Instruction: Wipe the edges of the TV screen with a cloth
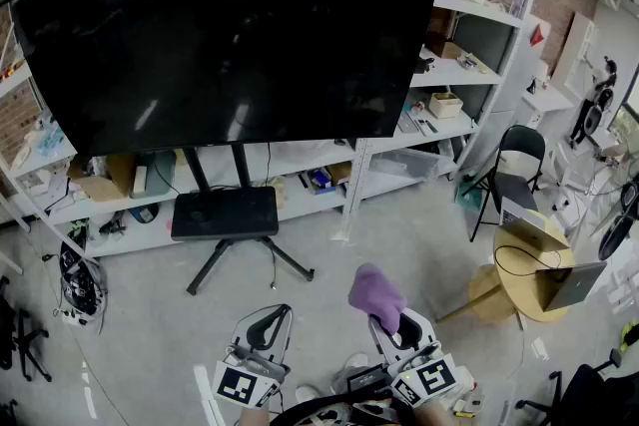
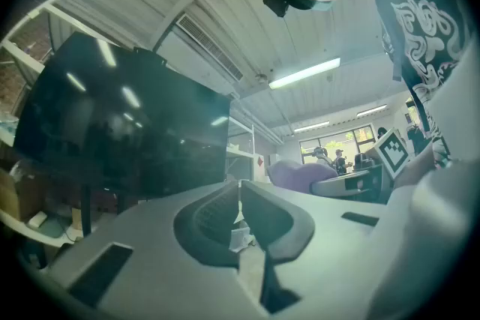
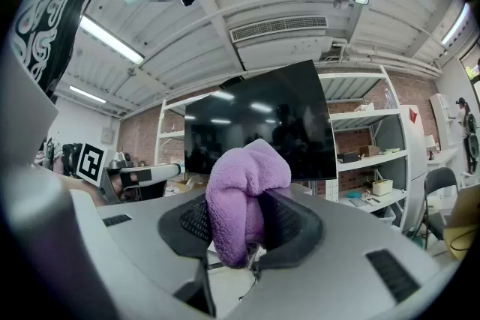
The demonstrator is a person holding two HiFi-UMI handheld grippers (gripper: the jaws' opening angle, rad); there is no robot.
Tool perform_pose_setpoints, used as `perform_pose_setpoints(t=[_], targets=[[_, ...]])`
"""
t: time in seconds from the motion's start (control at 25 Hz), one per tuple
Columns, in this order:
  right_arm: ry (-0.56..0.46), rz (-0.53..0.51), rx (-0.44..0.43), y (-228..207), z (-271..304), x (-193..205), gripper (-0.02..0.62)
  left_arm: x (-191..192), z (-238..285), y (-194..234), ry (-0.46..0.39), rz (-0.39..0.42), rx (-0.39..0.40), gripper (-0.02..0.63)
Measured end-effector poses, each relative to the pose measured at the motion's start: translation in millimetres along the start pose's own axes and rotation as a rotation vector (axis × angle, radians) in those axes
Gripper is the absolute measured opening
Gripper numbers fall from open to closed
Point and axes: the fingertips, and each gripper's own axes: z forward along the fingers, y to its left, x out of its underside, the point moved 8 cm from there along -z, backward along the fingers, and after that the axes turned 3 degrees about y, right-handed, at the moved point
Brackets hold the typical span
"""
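**A:** Where is the cloth to be found?

**B:** The purple cloth (image 3: pixel 244 198) is pinched in the right claw (image 1: pixel 397 326). Its lower fold is squeezed between the two dark pads, and its bunched top is seen bulging up past the claw tips.

**A:** And what is seen of the left claw?

**B:** The left claw (image 2: pixel 240 195) is pressed together. Only a thin slit is left between its pads, and nothing is held there.

**A:** How are the two placed?

**B:** Both are held low at the bottom of the head view, side by side but apart, over the grey floor (image 1: pixel 329 244). Both are pointed toward the TV screen (image 1: pixel 230 25).

**A:** How is the screen described?

**B:** It is dark and large, and ceiling lights are reflected in it. It is carried on a black stand (image 1: pixel 225 213) whose legs are spread on the floor. It is well apart from the cloth, so none of its edges is touched.

**A:** What else is noted around it?

**B:** White shelves (image 1: pixel 469 70) loaded with boxes and small items are seen behind the screen. Off to the right, a black folding chair (image 1: pixel 514 165) is set near a small round bench (image 1: pixel 519 264), on which an open laptop (image 1: pixel 574 282) is placed.
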Motion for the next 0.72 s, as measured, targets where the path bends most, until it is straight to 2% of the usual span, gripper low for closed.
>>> perform_pose_setpoints(t=[0.24,0.44,0.72], targets=[[-0.112,-0.008,0.110,-44.2,15.1,-15.5,0.156,-1.4,22.0,24.7,-0.034,0.013,-0.022,0.025],[-0.125,0.013,0.173,-62.9,3.1,-17.7,0.156,1.4,24.2,20.3,-0.008,0.016,-0.017,0.025],[-0.157,0.043,0.200,-67.2,-3.9,-18.4,0.156,2.8,21.8,23.0,0.000,0.021,-0.007,0.025]])
